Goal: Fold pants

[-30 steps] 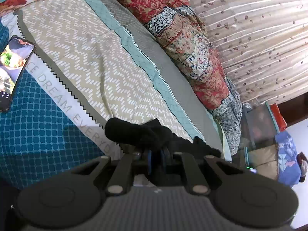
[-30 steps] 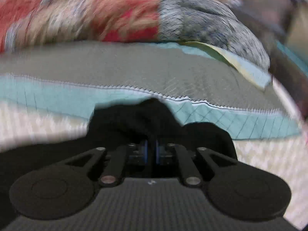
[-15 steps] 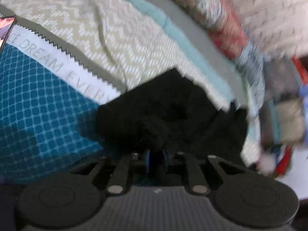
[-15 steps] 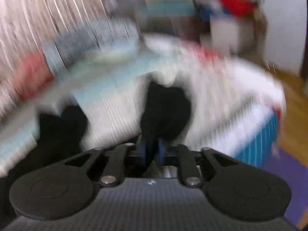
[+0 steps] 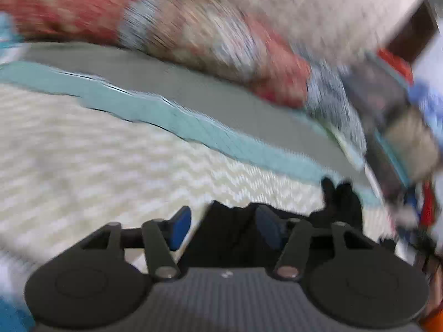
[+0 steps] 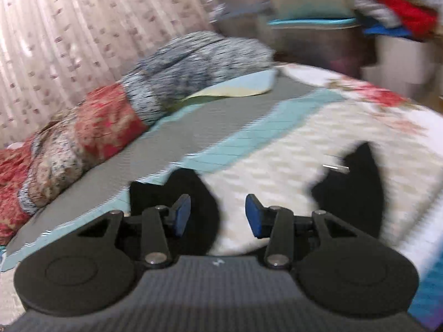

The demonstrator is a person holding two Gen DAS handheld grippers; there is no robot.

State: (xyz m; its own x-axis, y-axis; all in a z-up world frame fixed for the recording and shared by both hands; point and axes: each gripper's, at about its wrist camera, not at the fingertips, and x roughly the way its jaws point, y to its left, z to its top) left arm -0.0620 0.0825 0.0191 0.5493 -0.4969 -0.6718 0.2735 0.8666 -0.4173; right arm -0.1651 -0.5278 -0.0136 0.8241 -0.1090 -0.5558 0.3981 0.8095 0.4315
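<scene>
The black pants lie bunched on the cream zigzag bedspread, right in front of my left gripper. Its jaws are opening; the blue pads stand apart, cloth lies between them, and neither pad presses on it. In the right wrist view my right gripper is also opening. One black lump of the pants sits by its left pad, while another black part lies to the right on the bed. Nothing is gripped. Both views are motion-blurred.
A rolled red and grey patterned quilt lies along the far side of the bed against a beige curtain. Storage bins and piled clothes stand beyond the bed's end. The bed's edge drops off at the right.
Both grippers were shut on black cloth and now stand open, with the cloth lying loose on the bed. Both views have swung sideways across the bed.
</scene>
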